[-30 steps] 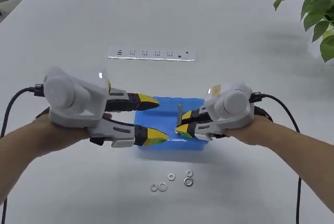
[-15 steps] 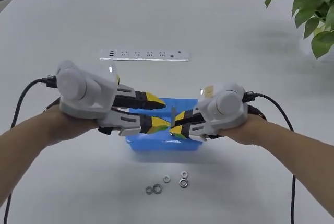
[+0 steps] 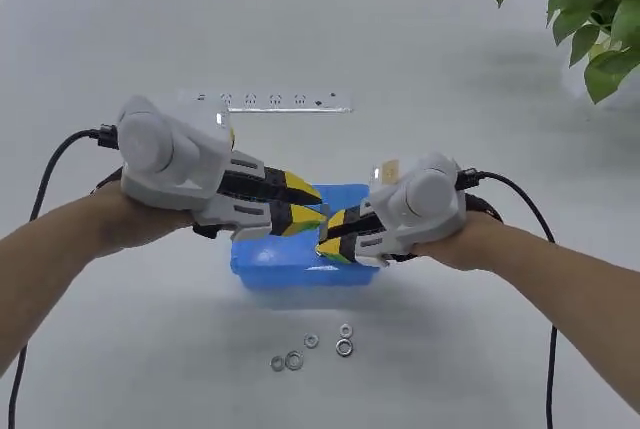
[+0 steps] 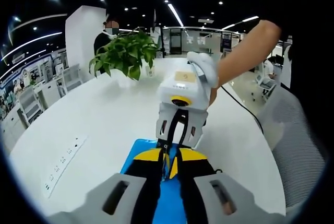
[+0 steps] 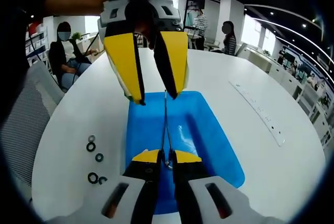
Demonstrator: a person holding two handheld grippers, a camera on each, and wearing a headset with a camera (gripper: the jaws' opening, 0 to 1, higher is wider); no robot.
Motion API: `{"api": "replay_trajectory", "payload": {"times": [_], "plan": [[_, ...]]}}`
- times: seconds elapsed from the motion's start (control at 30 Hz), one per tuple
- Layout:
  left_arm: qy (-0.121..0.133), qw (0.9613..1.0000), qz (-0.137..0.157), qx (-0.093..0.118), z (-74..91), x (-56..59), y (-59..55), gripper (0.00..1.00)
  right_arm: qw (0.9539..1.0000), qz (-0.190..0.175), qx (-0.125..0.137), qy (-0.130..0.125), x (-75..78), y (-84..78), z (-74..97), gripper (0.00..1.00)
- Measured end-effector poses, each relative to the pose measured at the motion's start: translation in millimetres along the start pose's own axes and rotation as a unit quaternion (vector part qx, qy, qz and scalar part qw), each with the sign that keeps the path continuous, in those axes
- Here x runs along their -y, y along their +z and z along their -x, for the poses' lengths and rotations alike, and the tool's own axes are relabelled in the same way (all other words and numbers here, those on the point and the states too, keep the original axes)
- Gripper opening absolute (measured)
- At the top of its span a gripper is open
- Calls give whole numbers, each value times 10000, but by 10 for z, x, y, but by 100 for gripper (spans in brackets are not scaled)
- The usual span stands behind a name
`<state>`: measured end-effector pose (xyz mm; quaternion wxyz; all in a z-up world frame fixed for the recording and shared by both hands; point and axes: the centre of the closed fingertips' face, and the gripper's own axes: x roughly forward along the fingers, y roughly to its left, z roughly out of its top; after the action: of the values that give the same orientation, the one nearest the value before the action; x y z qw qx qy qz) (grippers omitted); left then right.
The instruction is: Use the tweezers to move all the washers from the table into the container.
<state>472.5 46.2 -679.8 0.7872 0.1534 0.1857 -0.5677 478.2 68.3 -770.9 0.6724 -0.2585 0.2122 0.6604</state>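
Two hand-held grippers meet tip to tip above a blue container [image 3: 300,271] on a white table [image 3: 450,69]. The right gripper [image 5: 166,159] has its jaws clamped on the thin metal tweezers [image 5: 165,130], which stick out straight ahead of them. The left gripper [image 5: 155,98] faces it. Its jaws, wide a second ago, have narrowed to a slim gap around the tweezers' far end, though whether they touch it yet is unclear. That suggests the tool is being steadied or passed across, not yet used. The two grippers have also drawn closer together than before. The washers [image 3: 344,348] lie loose on the table, short of both pairs of jaws, on the person's side of the container. None seems moved yet.
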Motion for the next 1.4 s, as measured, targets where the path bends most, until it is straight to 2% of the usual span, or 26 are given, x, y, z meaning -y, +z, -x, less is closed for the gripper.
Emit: {"api": "replay_trajectory", "payload": {"times": [0.23, 0.67, 1.03, 1.4], "plan": [[-104, 9999, -94, -4, -38, -18, 17, 6, 10000, 33, 7, 54, -5, -3, -2, 9], [-220, 9995, -236, 8, -59, -3, 25, 4, 10000, 64, -43, 47, 2, -28, -9, 11], [-261, 9994, -233, -19, -49, -1, 25, 4, 9999, 102, -96, 64, -11, -28, -2, 12], [-231, 9996, -156, 53, -35, -14, 93, 4, 9999, 59, -83, -1, 2, -27, 97, 15]]}}
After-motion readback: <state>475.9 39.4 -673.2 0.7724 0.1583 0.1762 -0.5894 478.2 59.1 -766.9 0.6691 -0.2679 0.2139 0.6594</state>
